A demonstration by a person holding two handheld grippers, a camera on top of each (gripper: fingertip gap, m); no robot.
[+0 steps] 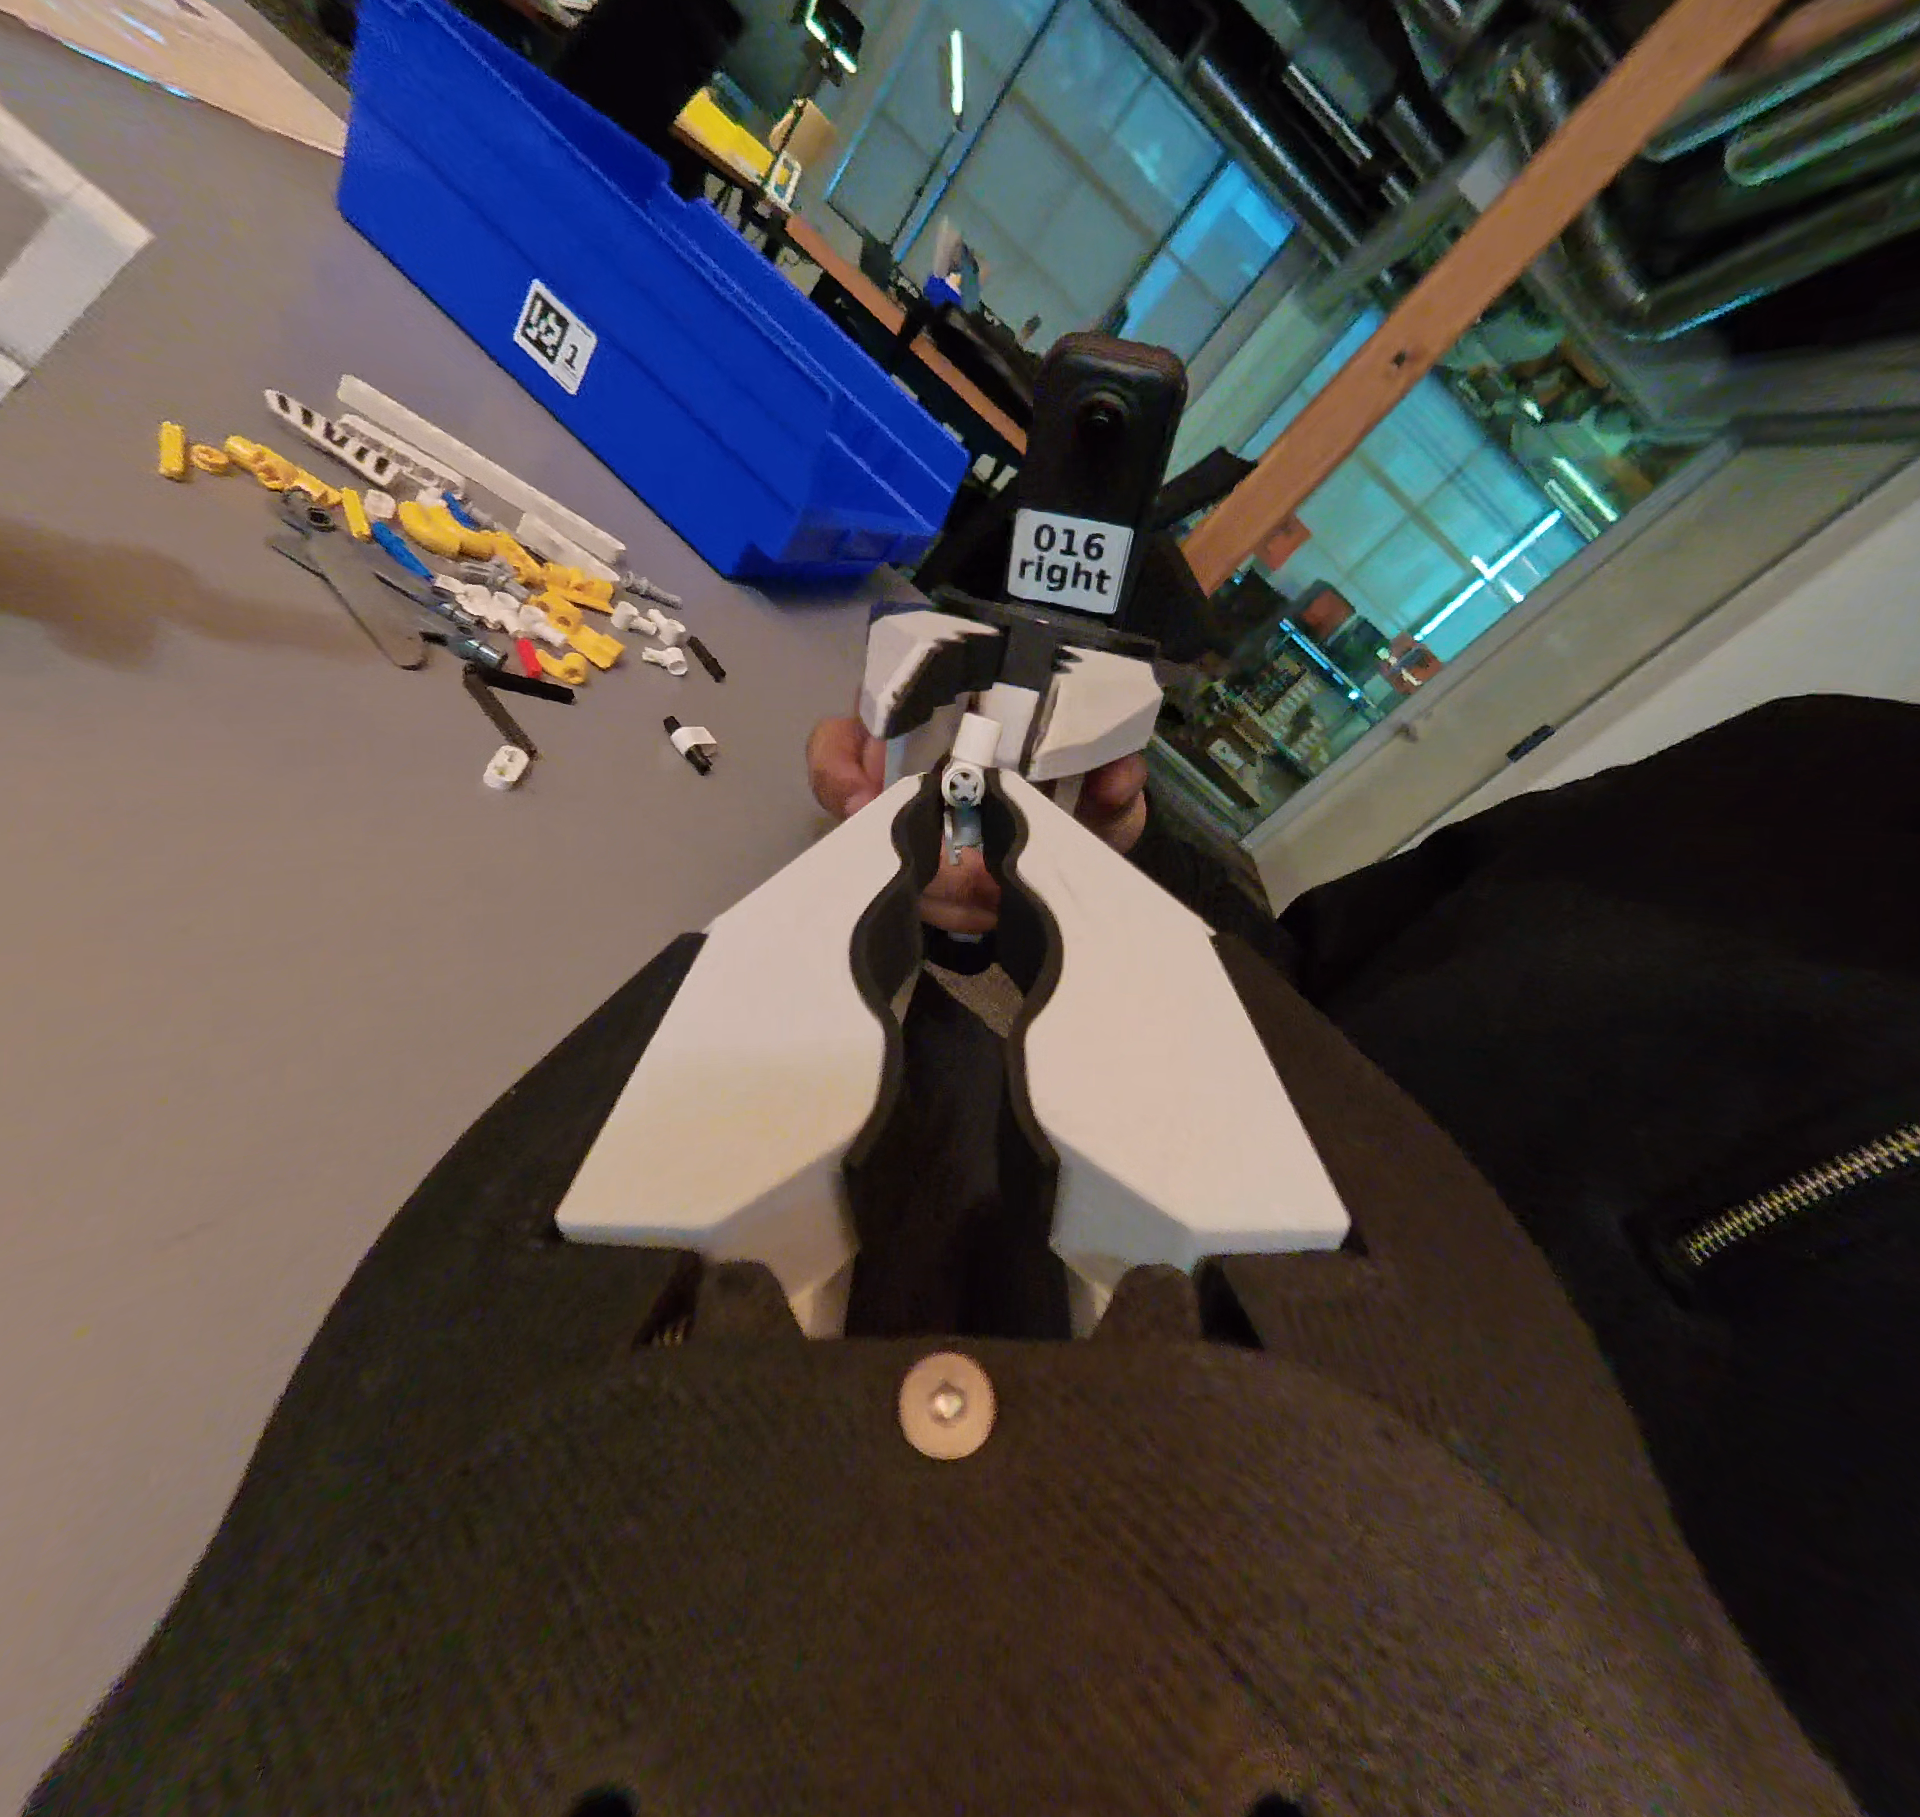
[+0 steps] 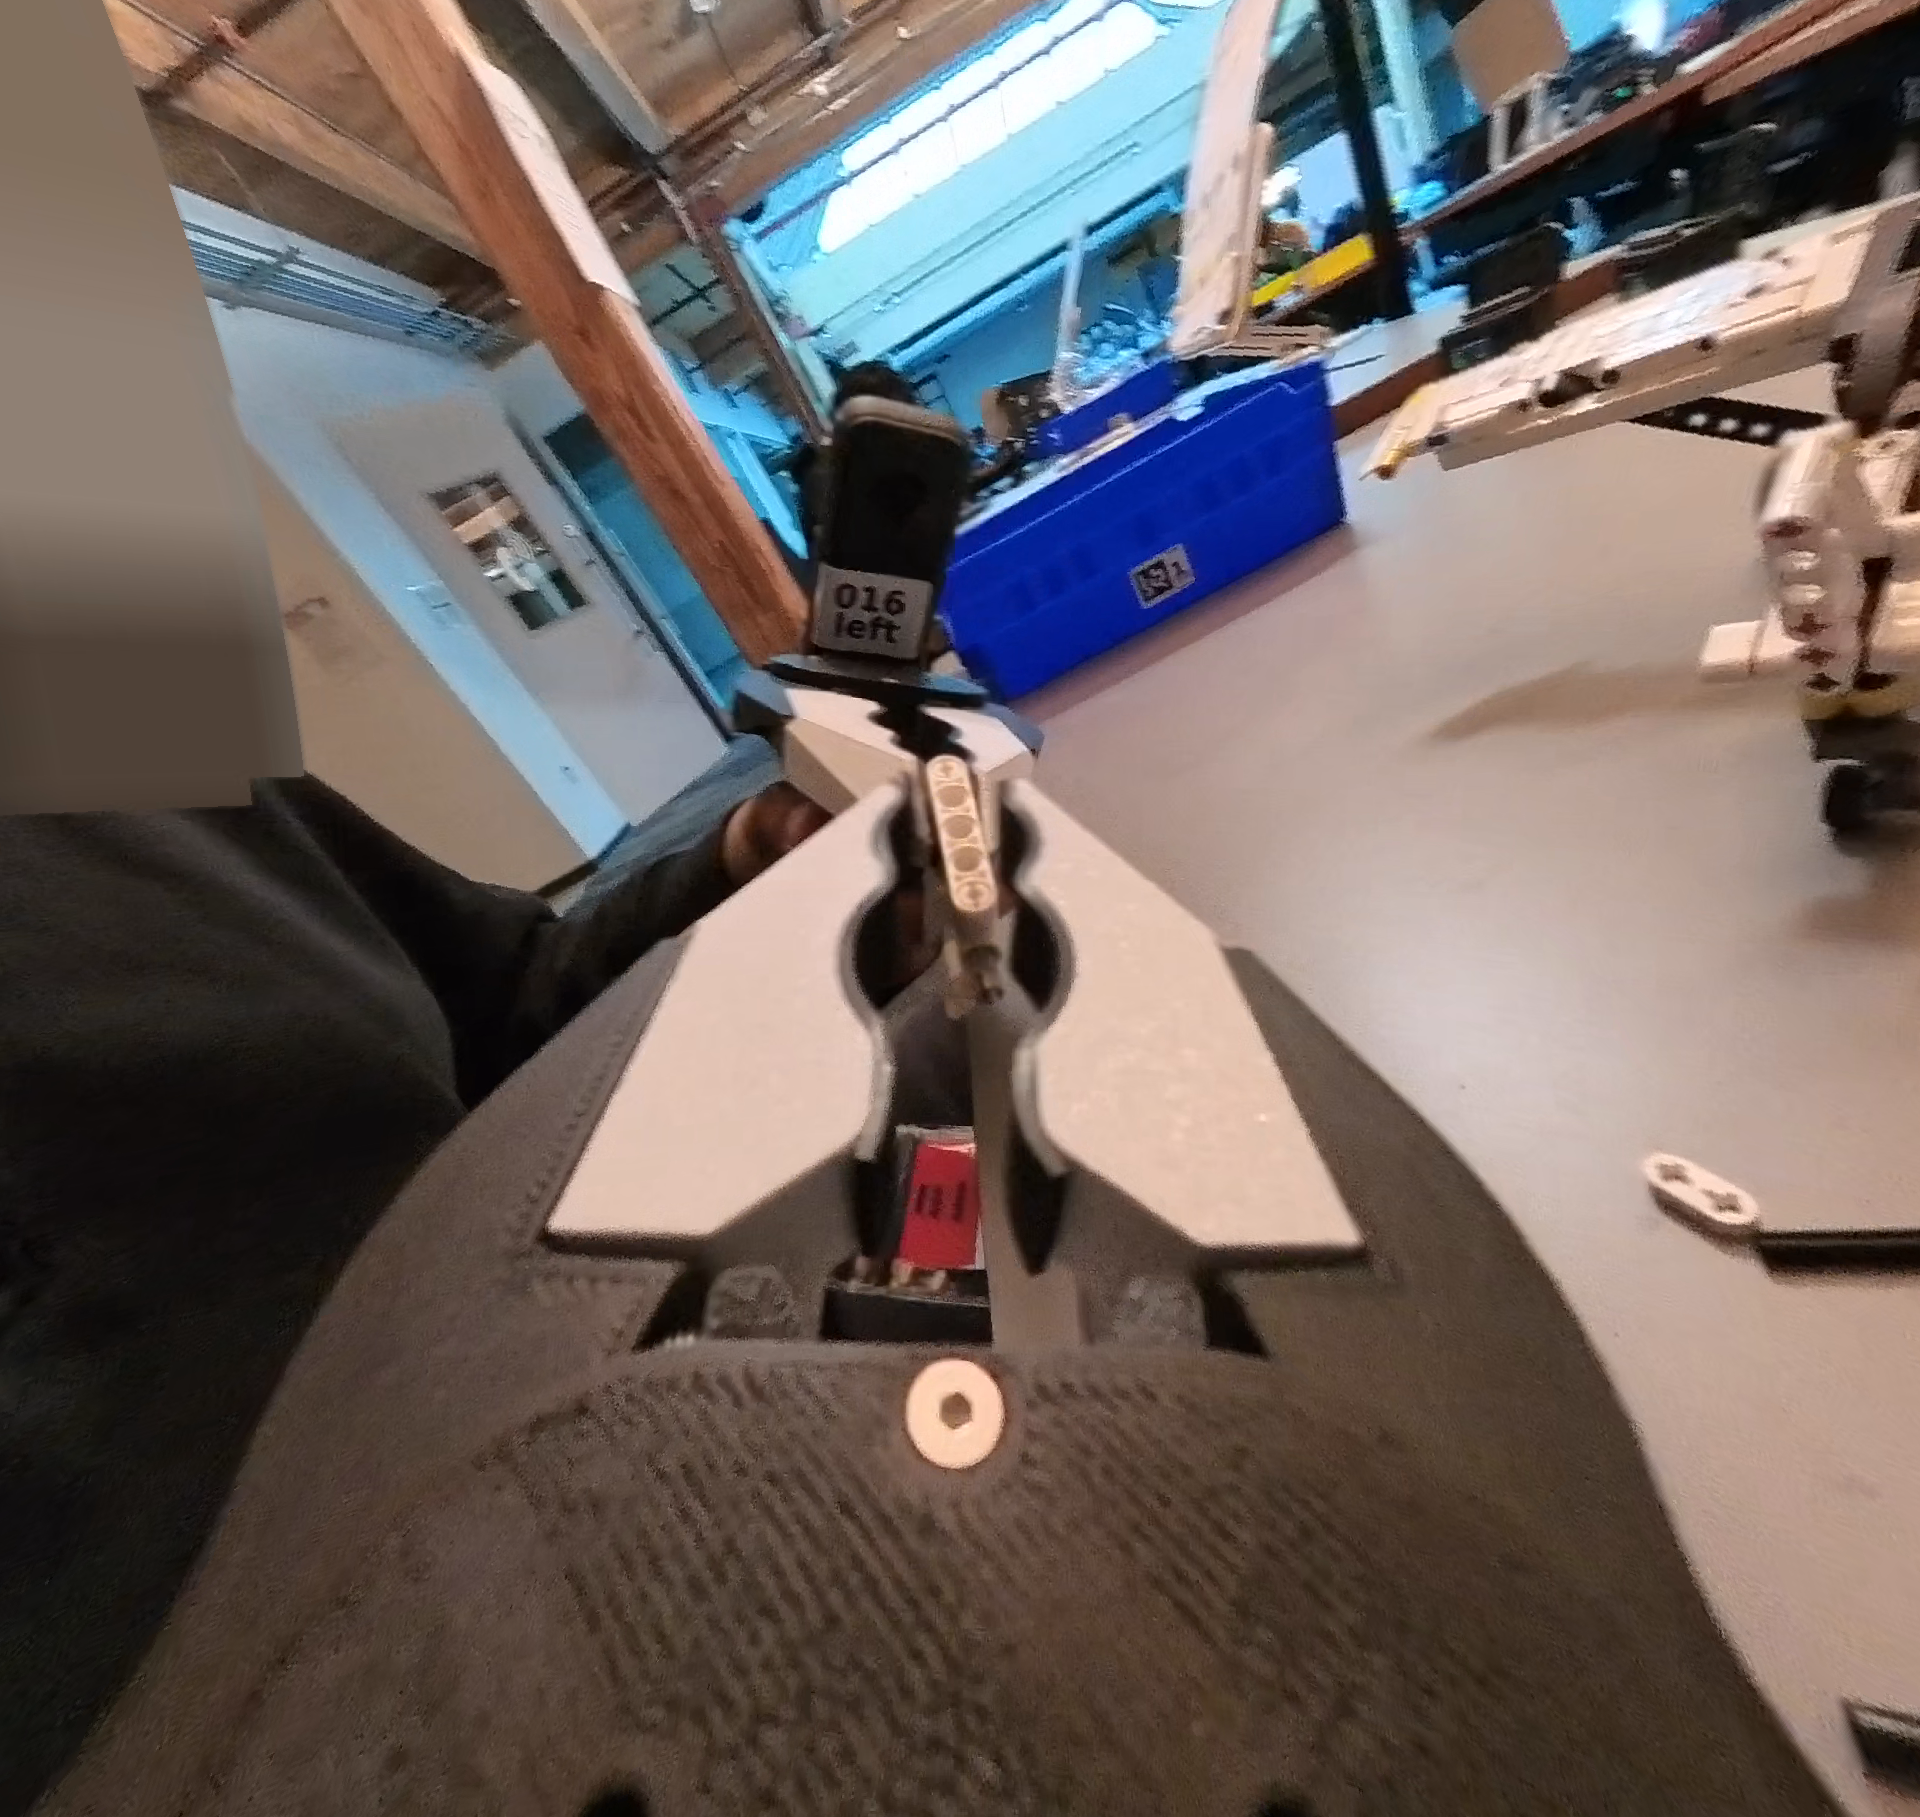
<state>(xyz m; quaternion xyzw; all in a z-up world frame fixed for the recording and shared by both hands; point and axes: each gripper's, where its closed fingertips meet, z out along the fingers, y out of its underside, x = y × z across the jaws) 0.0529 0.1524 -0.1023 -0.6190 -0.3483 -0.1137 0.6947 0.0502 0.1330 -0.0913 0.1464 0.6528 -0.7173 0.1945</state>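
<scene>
My left gripper [image 1: 961,796] is shut on a small white building-toy assembly. It pinches a white connector with a cross hole [image 1: 961,788]; a short white cylinder [image 1: 979,739] sticks out above it and a grey pin [image 1: 966,832] hangs below. In the right wrist view the same assembly shows as a white beam with holes [image 2: 961,837], held at its far end by the left gripper [image 2: 914,739]. My right gripper [image 2: 951,811] faces the left one tip to tip, both lifted above the grey table. Its pads stand on either side of the beam with narrow gaps, not pressing. It also shows in the left wrist view [image 1: 1013,718].
A blue bin [image 1: 644,313] stands at the table's far side. A pile of small yellow, white and black parts [image 1: 468,562] lies left of the grippers. A large white built model [image 2: 1818,479] stands at the right, with a small white flat piece [image 2: 1699,1191] near it. Both grippers' tips are close together, under 4 cm apart. Both grippers' tips are roughly 12 cm from the small white flat piece [image 2: 1699,1191]. Seen from the left wrist view [image 1: 512,760] as well.
</scene>
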